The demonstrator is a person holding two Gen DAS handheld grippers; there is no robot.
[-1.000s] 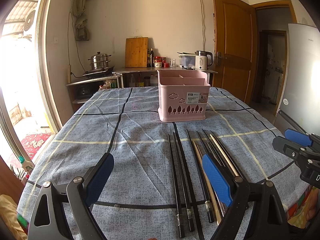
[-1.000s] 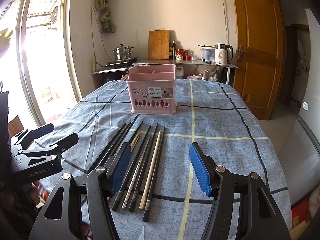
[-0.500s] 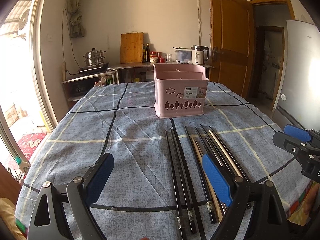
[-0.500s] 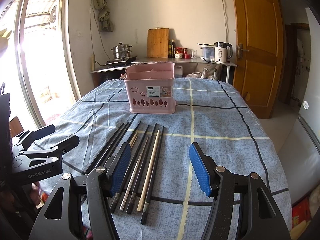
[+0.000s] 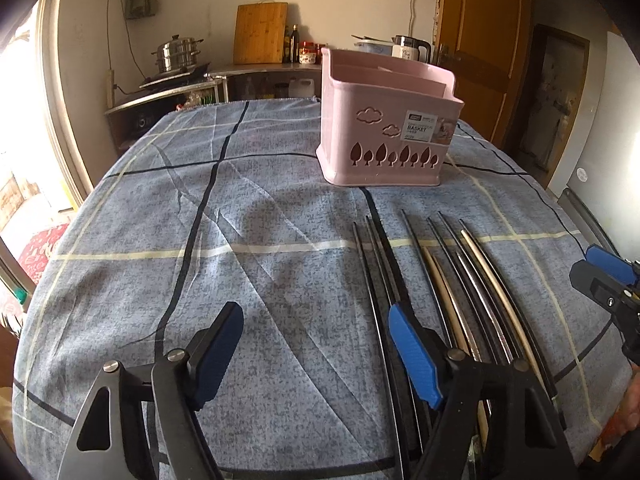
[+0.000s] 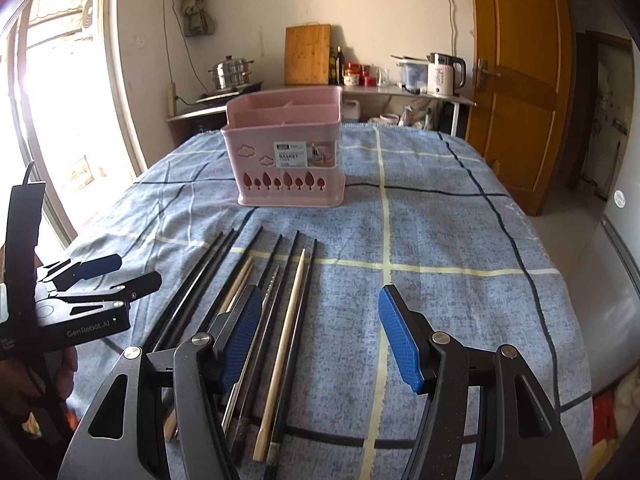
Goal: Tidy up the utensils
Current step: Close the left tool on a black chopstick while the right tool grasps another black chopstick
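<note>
Several chopsticks, black, wooden and metal, lie side by side on the blue checked tablecloth (image 5: 256, 280), shown in the left wrist view (image 5: 452, 280) and the right wrist view (image 6: 276, 300). A pink utensil basket (image 5: 384, 120) with divided compartments stands upright behind them, also in the right wrist view (image 6: 286, 152). My left gripper (image 5: 316, 332) is open and empty, just left of the chopsticks. My right gripper (image 6: 320, 320) is open and empty, its left finger over the chopsticks' near ends.
A counter along the back wall holds a steamer pot (image 6: 232, 74), a cutting board (image 6: 307, 54), bottles and a kettle (image 6: 442, 74). A wooden door (image 6: 520, 80) is at the right. The table edge drops off to the right (image 6: 576, 320).
Both grippers have moved forward and lower towards the chopsticks and the basket, which now look larger. Both stay open.
</note>
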